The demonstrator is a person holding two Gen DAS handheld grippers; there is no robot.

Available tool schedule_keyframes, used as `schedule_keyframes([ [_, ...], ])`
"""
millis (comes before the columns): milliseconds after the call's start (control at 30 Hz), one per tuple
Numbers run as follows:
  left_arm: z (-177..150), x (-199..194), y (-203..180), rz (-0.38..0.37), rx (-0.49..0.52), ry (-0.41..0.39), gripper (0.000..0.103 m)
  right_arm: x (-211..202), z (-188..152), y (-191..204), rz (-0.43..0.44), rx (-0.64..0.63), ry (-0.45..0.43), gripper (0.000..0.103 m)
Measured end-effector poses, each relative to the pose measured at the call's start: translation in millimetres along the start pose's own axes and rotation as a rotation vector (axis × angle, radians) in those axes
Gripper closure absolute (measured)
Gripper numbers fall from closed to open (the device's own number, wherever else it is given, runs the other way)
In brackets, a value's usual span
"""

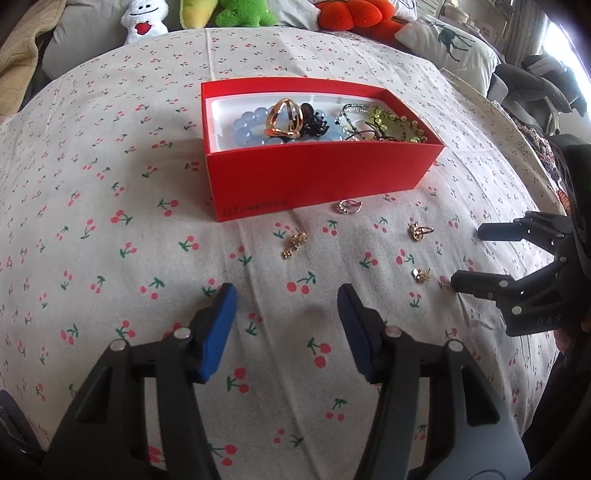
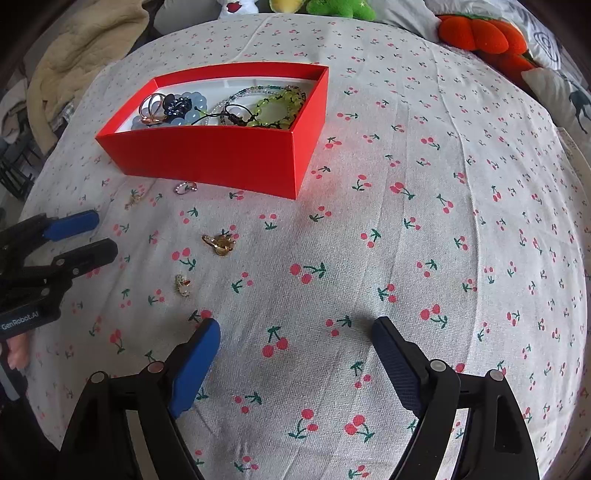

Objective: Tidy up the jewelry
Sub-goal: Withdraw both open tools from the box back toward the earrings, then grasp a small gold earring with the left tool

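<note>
A red box [image 1: 317,177] [image 2: 207,151] on the cherry-print cloth holds a blue bead bracelet [image 1: 243,123], a gold ring [image 1: 284,118], a black flower piece and green beads [image 2: 273,107]. Loose in front of it lie a silver ring [image 1: 349,206] [image 2: 185,187], a gold earring [image 1: 294,243] [image 2: 133,199], a gold piece [image 1: 419,230] [image 2: 220,242] and a small gold piece [image 1: 421,275] [image 2: 182,285]. My left gripper [image 1: 286,291] [image 2: 103,234] is open over bare cloth just short of the gold earring. My right gripper [image 2: 295,325] [image 1: 468,254] is open, with the small gold piece just off its left fingertip.
Plush toys, white [image 1: 142,22], green [image 1: 243,13] and orange [image 1: 351,13], line the far edge, with a deer-print pillow [image 1: 447,40] at the far right. A beige blanket [image 2: 74,48] lies off the left side. A fingertip [image 2: 16,350] shows under the left gripper's body.
</note>
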State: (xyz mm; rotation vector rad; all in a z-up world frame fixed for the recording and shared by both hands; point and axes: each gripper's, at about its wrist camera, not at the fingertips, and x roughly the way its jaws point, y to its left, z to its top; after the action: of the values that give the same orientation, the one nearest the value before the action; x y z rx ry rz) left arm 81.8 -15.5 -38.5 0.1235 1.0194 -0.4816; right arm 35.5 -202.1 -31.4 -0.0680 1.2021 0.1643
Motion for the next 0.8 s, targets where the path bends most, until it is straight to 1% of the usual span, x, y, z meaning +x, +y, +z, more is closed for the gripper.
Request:
schedule_keyframes([
  [33, 0.9, 1.4, -1.1, 0.000, 0.007, -0.003, 0.051, 0.1, 0.2, 0.1, -0.001, -0.001, -0.001, 0.017],
  [167, 6.1, 6.7, -1.5, 0.001, 0.022, -0.012, 0.058, -0.5, 0.9, 0.4, 0.000, 0.003, -0.007, 0.017],
  [233, 9.4, 8.4, -1.4, -0.010, 0.023, -0.017, 0.065, -0.7, 0.6, 1.1, 0.001, 0.002, -0.008, 0.017],
  [333, 13.6, 12.3, -1.5, -0.031, 0.023, -0.018, 0.072, -1.1, 1.0, 1.6, 0.003, 0.002, -0.006, 0.017],
  [467, 17.9, 16.7, -5.1, -0.025, 0.030, -0.016, 0.081, -1.7, 2.5, 2.8, 0.007, 0.005, -0.004, 0.017],
  [533, 19.5, 18.0, -5.2, -0.022, 0.024, -0.010, 0.093, -2.5, 2.6, 3.4, 0.013, 0.010, -0.003, 0.017],
  [600, 20.2, 18.8, -4.9, -0.015, 0.021, -0.007, 0.097, -3.0, 3.2, 4.2, 0.023, 0.014, -0.003, 0.017],
  [800, 17.6, 13.1, -7.8, -0.003, 0.021, 0.000, 0.097, -3.3, 6.7, 7.4, 0.042, 0.025, -0.003, 0.017],
])
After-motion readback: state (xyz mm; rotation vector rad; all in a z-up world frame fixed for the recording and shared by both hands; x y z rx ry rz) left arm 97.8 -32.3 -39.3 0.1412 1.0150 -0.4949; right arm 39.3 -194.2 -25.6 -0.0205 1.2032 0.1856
